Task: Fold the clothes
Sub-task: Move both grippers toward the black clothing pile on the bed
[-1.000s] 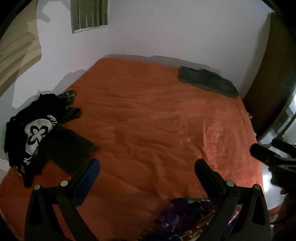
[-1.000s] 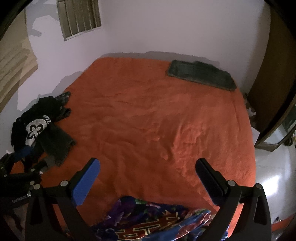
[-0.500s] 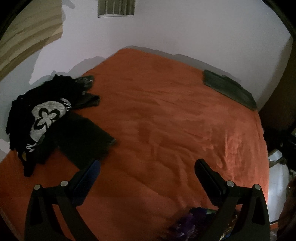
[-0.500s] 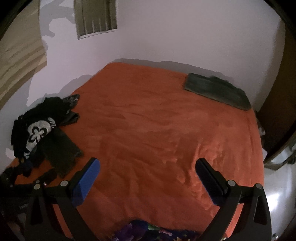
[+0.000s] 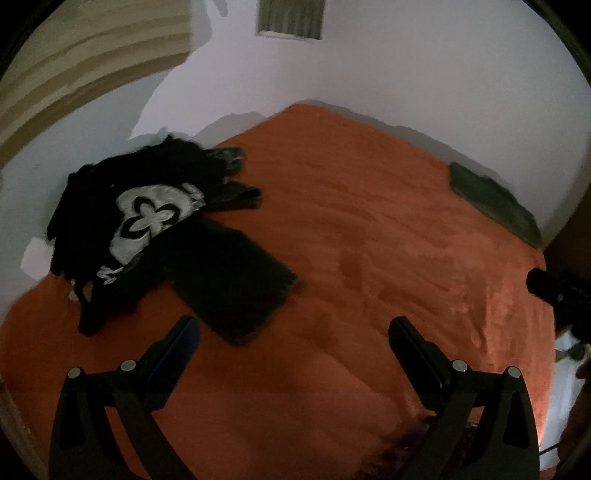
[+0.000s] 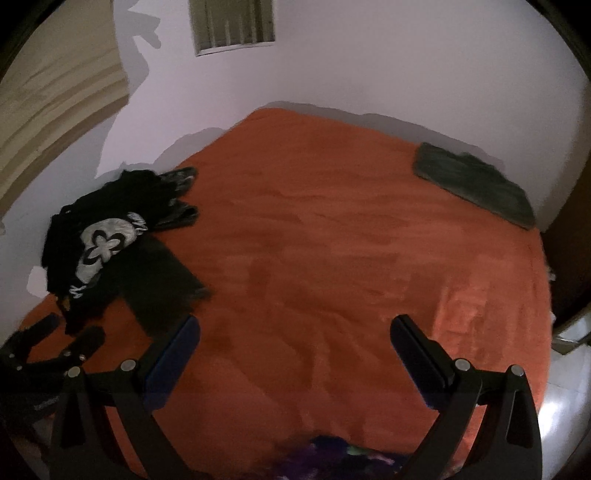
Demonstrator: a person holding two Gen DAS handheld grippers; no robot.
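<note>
Left claw (image 5: pixel 293 330): fingers spread wide, empty, above orange bed (image 5: pixel 369 240). Right claw (image 6: pixel 295 328): likewise released, empty. Black clothes pile (image 5: pixel 147 225) with white flower print lies ahead-left of both claws, near wall. Purple patterned garment (image 6: pixel 332 456) at near bed edge, below right claw. Grey mat (image 6: pixel 472 184) far right.

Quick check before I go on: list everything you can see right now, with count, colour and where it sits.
bed cover: one, orange, spread over the whole bed.
pile of dark clothes: one heap, black with a white flower print, left edge of the bed by the wall.
folded cloth: one, dark grey-green, far right corner of the bed.
patterned garment: one, purple and blue, near edge of the bed, mostly cut off.
wall vent: one, beige slats, high on the white wall.
curtain: one, beige, upper left.
left gripper: black, blue pad, open, empty.
right gripper: black, blue pad, open, empty.
</note>
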